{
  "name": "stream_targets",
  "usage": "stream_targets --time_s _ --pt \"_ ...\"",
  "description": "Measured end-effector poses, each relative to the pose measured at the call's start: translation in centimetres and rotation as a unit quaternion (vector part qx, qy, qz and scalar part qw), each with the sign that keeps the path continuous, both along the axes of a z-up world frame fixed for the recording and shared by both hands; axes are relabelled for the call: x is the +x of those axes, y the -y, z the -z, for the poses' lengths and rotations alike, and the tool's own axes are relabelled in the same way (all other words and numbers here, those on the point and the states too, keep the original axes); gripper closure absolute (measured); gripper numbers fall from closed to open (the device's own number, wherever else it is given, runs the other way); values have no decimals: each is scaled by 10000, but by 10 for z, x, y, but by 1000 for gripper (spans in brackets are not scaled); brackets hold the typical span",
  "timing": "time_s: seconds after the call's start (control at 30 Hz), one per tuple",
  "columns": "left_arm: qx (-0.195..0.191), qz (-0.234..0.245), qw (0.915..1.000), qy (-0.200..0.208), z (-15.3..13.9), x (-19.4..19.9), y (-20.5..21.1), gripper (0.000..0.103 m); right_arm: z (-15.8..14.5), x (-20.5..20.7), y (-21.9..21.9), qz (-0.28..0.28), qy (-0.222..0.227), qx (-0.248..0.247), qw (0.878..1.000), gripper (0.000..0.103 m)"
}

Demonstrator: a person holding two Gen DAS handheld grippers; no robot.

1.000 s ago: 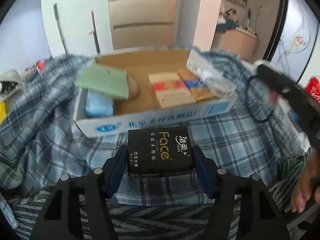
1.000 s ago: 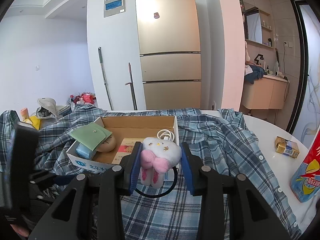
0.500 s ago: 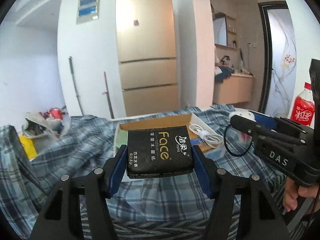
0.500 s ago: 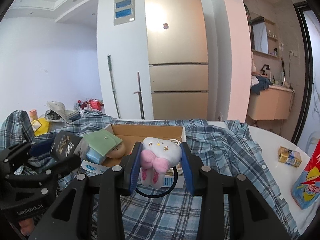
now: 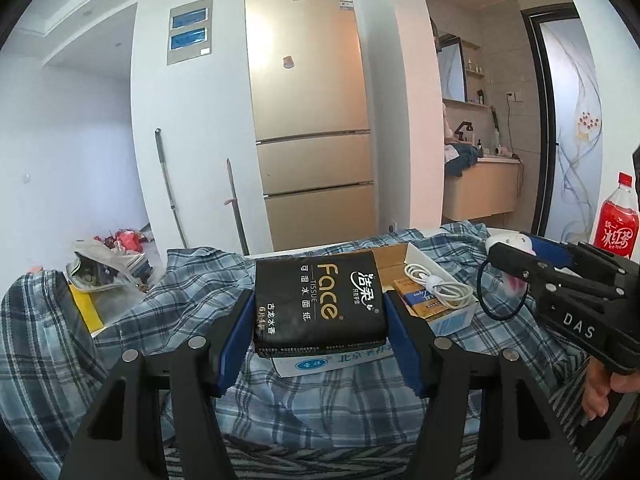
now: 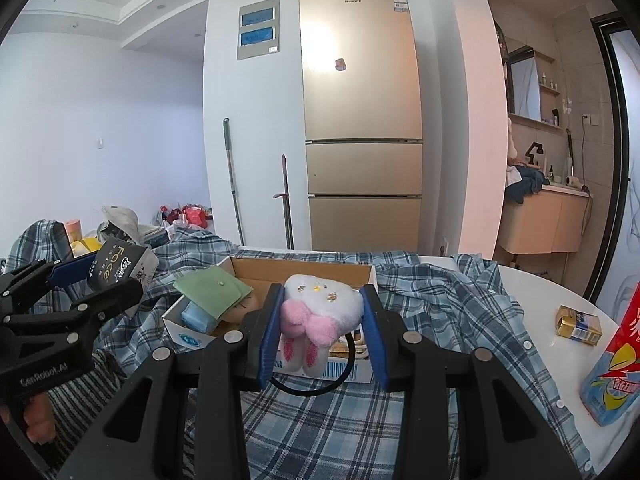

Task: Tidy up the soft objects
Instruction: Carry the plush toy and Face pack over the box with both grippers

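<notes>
Above the plaid cloth, in the left view, a black tissue pack is clamped by the left gripper — light, squashy, best held across its sides. In the right view, a plush toy is pinched by the right gripper before the cardboard box — soft, easily crushed.

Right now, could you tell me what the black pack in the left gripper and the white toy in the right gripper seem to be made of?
The black rectangular tissue pack looks like glossy plastic film: it shines, creases and reads "tissue". The white-and-pink fuzzy rabbit toy looks like plush fabric with a matte, fluffy pile; the black loop hanging under it may be elastic cord.
</notes>
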State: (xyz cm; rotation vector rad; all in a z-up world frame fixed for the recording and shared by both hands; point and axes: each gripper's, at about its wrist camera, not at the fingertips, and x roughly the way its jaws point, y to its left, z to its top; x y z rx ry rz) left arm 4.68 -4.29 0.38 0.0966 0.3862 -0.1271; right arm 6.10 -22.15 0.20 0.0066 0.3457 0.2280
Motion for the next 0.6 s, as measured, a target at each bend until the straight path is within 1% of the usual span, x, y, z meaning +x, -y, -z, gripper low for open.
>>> stream_targets --time_s 0.07,0.17,0.3,0.43,0.6 --pt "2 1 10000 62 -6 1 -2 38 0 1 -2 -29 -16 -32 10000 66" --pt "32 7 9997 260 -16 2 -5 38 0 1 -5 -85 -23 -105 9999 66" --pt "-104 36 9993 362 -29 12 -9 38 -11 -3 -3 -79 111 -56 9999 66" --pt "-217 35 9992 327 -39 28 -11 38 -23 1 -2 -92 135 -37 9999 66" --pt "-157 158 9998 1 -40 51 -5 38 -29 11 -3 -53 92 -93 9999 66"
